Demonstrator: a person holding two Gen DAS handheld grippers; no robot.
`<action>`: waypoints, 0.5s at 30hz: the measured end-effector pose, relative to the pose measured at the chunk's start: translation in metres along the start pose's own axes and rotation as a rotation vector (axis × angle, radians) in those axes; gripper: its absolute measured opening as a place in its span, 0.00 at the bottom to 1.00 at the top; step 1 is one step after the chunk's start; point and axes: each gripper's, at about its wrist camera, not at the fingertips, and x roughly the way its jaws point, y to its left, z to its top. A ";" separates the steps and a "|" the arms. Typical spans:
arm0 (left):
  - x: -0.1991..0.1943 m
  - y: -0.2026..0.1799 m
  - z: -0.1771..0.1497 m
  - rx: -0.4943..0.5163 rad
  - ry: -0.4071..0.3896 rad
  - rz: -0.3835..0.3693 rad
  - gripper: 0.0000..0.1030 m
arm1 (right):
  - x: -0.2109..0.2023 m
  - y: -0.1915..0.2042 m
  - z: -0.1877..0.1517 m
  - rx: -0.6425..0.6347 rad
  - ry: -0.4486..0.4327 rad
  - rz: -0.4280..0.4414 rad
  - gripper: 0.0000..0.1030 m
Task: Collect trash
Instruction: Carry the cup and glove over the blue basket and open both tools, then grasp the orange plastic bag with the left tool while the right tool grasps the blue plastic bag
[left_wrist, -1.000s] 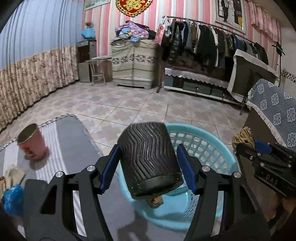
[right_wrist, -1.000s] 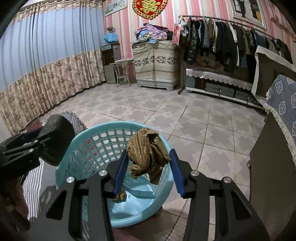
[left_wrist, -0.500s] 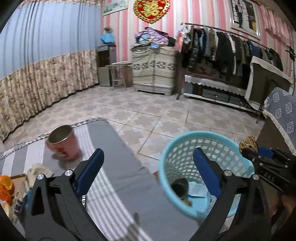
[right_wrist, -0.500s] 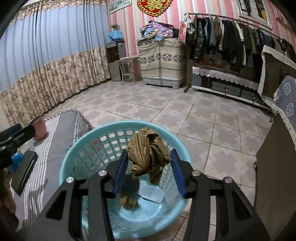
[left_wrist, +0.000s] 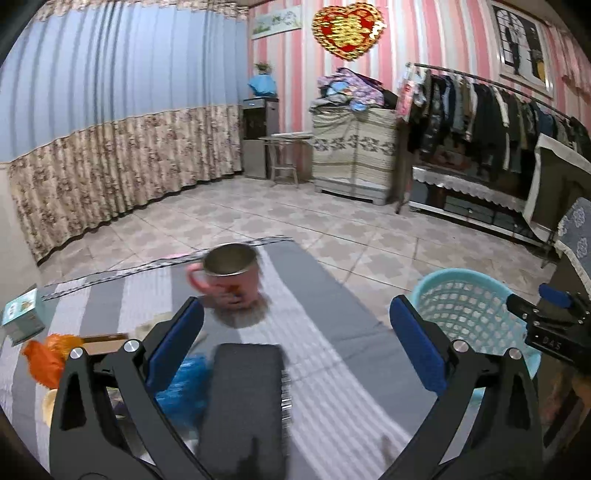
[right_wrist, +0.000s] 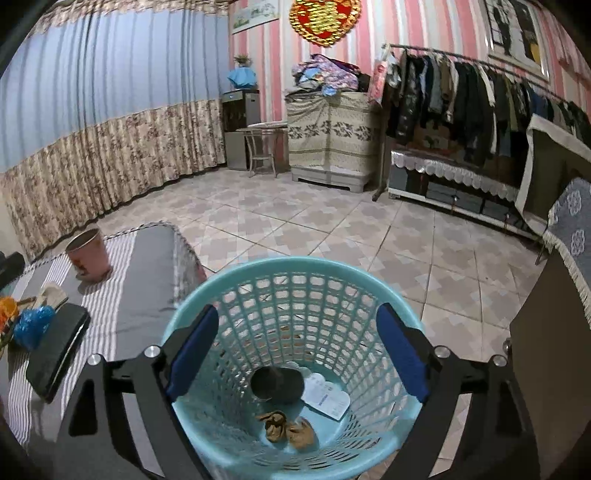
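Observation:
A light blue mesh basket (right_wrist: 295, 280) stands on the floor beside the striped table (right_wrist: 140, 295). In it lie a black ribbed cup (right_wrist: 277, 384), a white paper (right_wrist: 327, 397) and a brown crumpled rag (right_wrist: 288, 430). My right gripper (right_wrist: 295, 358) is open and empty right above the basket. My left gripper (left_wrist: 295, 343) is open and empty over the table (left_wrist: 325, 362), left of the basket (left_wrist: 465, 314). On the table lie a blue crumpled bag (left_wrist: 184, 384), an orange wrapper (left_wrist: 48, 354) and a beige scrap (right_wrist: 51, 293).
A pink metal mug (left_wrist: 229, 277) stands on the table ahead of my left gripper. A black flat case (left_wrist: 243, 398) lies under it. A small teal box (left_wrist: 22, 315) sits at the far left. A dark cabinet (right_wrist: 550, 350) stands right of the basket.
My left gripper opened and dropped the black cup into the basket, then swung left over the table. My right gripper opened and the brown rag fell into the basket.

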 end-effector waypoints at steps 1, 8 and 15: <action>-0.002 0.006 -0.001 -0.005 -0.002 0.008 0.95 | -0.002 0.004 0.001 -0.003 -0.002 0.002 0.83; -0.027 0.078 -0.009 -0.048 0.000 0.129 0.95 | -0.022 0.050 0.000 -0.020 -0.019 0.067 0.83; -0.042 0.163 -0.026 -0.091 0.031 0.261 0.95 | -0.032 0.102 -0.003 -0.075 -0.015 0.114 0.83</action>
